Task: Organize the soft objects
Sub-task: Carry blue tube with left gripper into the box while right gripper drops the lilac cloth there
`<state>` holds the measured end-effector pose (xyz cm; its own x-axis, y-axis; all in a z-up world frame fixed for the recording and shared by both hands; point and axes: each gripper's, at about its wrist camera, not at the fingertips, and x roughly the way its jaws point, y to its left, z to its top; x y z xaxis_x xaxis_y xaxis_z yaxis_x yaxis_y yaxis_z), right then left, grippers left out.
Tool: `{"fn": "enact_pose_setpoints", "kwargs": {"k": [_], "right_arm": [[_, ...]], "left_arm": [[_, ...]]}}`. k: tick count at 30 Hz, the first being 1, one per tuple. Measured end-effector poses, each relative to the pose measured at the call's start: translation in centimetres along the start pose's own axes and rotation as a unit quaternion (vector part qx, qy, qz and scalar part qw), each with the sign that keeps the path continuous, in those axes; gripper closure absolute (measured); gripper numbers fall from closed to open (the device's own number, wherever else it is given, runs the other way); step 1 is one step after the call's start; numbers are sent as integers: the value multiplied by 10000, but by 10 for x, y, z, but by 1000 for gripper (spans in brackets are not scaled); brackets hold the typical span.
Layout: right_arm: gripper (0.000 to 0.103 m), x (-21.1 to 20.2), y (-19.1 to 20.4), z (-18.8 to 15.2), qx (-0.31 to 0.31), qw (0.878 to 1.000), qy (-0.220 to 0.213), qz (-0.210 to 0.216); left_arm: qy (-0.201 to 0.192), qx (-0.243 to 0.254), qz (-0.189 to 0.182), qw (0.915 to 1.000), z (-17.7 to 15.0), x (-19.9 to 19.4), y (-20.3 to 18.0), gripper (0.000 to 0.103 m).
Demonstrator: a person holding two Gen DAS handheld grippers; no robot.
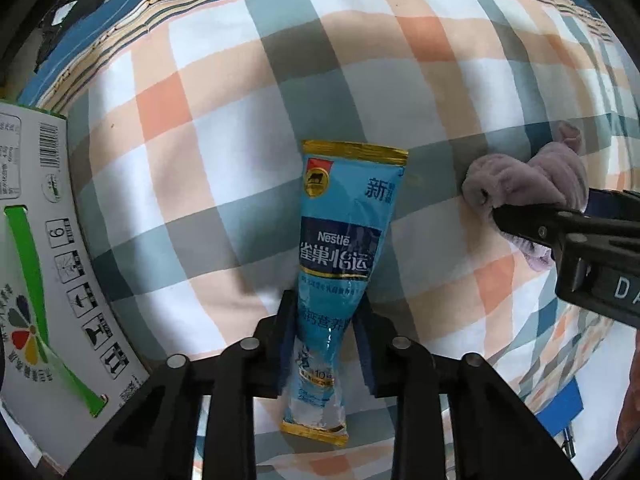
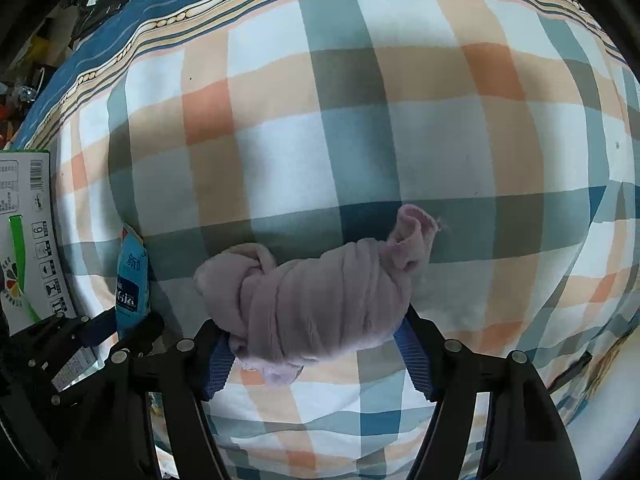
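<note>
My left gripper is shut on a blue Nestle pouch, squeezing its lower part just above the plaid bedsheet. The pouch also shows at the left of the right wrist view. My right gripper is shut on a rolled, knotted purple cloth over the sheet. In the left wrist view the cloth and the right gripper's fingers are at the right, beside the pouch.
A white cardboard box with green print stands at the left edge of the bed, also in the right wrist view. The bedsheet's blue striped border runs along the far side, with clutter beyond it.
</note>
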<state>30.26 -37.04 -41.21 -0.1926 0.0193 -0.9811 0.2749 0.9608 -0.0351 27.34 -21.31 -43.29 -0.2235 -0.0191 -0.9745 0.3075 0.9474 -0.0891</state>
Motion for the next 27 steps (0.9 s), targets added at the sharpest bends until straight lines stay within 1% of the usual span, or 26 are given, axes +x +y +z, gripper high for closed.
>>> {"fn": "enact_pose_setpoints", "kwargs": {"k": [1, 3, 5, 9, 10, 11, 12, 13, 14, 16, 18, 19, 20, 21, 23, 26, 27], "right_arm": [[30, 1, 2, -1, -20, 10000, 19, 25], [30, 2, 4, -3, 11, 9999, 73, 127], [30, 2, 4, -4, 12, 9998, 95, 166], [30, 0, 5, -7, 21, 9997, 72, 225], [30, -1, 6, -8, -12, 9997, 82, 232], [30, -2, 4, -9, -29, 9997, 89, 246], [30, -3, 1, -10, -31, 9996, 93, 268], [30, -6, -3, -8, -34, 9995, 105, 285], [30, -6, -4, -8, -34, 9995, 109, 298], [30, -6, -6, -7, -36, 9995, 125, 289], [30, -6, -8, 1, -63, 9995, 121, 282], [30, -5, -8, 2, -60, 9995, 122, 269], [30, -1, -8, 1, -54, 9996, 123, 259], [30, 0, -7, 1, -55, 9996, 128, 244], [30, 0, -6, 1, -56, 9997, 106, 191], [30, 0, 0, -1, -79, 9999, 35, 93], [32, 2, 4, -2, -110, 9999, 9, 44]], "left_arm": [[-30, -66, -117, 9999, -1, -1, 1, 70], [-151, -388, -411, 9983, -1, -3, 10, 68], [-239, -604, -554, 9963, -3, -4, 15, 67], [-329, -830, -545, 9945, -9, -4, 17, 67], [-293, -837, -537, 9946, -9, -3, 16, 65], [-249, -752, -565, 9953, -10, -4, 16, 55], [-191, -615, -597, 9961, -8, -1, 11, 50], [-113, -453, -589, 9972, -7, 0, 6, 42], [-54, -288, -493, 9984, -6, 1, 0, 40], [-20, -127, -284, 9995, -7, 1, -8, 40], [-60, -190, -253, 9995, -8, 0, -9, 40], [-70, -226, -236, 9994, -9, -1, -9, 45], [-92, -281, -135, 9995, -9, -3, -9, 55], [-96, -296, -24, 9995, -9, -4, -8, 60], [-109, -289, 112, 9995, -12, -6, -3, 75], [-128, -341, 71, 9993, -12, -12, 5, 81], [-146, -361, 68, 9992, -13, -13, 7, 82]]}}
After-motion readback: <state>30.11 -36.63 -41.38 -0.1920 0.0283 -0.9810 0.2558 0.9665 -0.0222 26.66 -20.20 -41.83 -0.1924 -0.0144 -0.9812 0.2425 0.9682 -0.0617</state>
